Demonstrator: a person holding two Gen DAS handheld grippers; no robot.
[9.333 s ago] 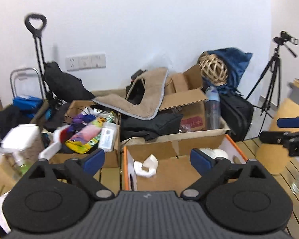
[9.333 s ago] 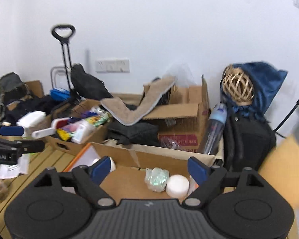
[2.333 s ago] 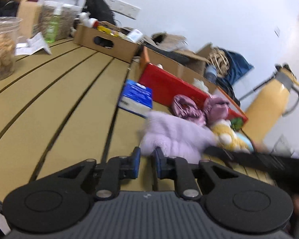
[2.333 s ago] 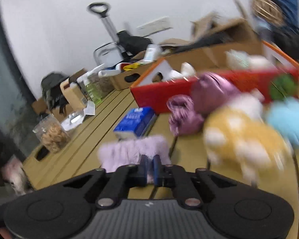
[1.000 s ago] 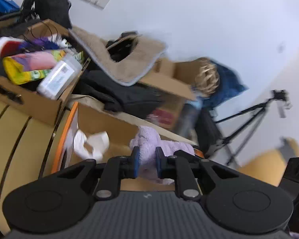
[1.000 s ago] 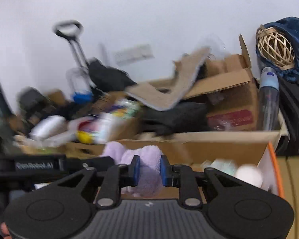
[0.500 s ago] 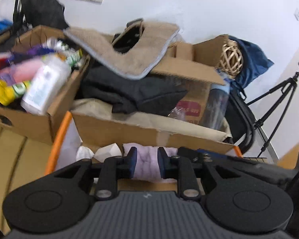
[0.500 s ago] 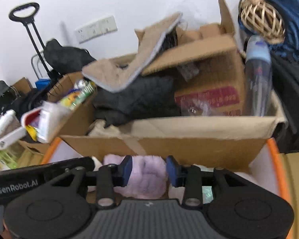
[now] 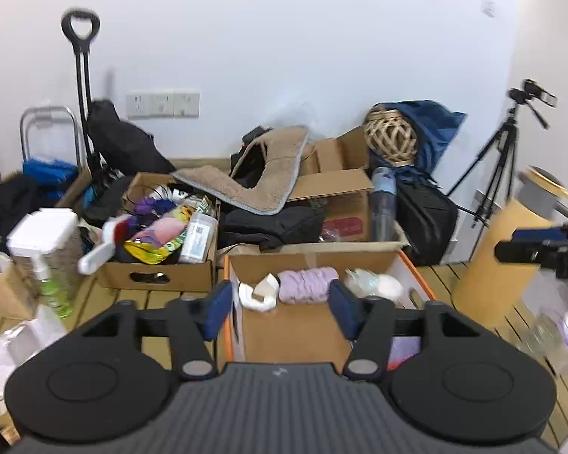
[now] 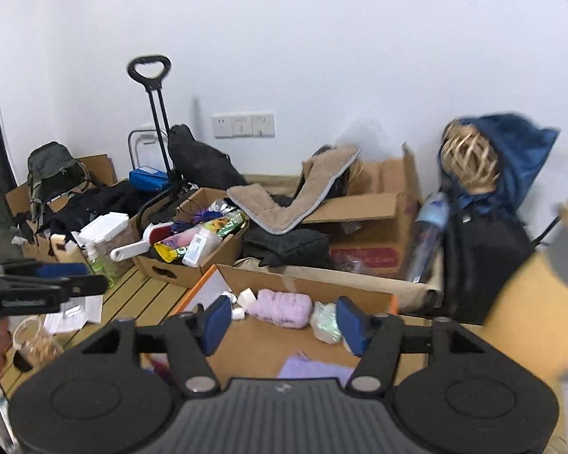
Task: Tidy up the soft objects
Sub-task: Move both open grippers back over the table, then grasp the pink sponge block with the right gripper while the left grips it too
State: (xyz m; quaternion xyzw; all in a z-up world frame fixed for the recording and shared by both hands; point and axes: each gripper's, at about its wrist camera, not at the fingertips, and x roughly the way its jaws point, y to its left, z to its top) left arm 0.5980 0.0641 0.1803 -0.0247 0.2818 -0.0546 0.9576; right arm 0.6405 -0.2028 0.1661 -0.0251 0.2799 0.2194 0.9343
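Observation:
A fluffy lilac soft toy lies inside the orange-rimmed cardboard box, at its back wall, between a white roll and a white ball. It also shows in the right wrist view. My left gripper is open and empty, raised in front of the box. My right gripper is open and empty too, above the same box. Another lilac soft item lies low, just in front of the right gripper.
A cardboard box of mixed goods stands left of the orange box. More boxes, a beige mat, a black bag and a water bottle are piled behind. A tan cylinder stands right. Jars and papers lie at the left.
Both grippers held the lilac toy inside the box half a second ago. Both have opened, let it go and drawn back and up. The toy now rests in the box.

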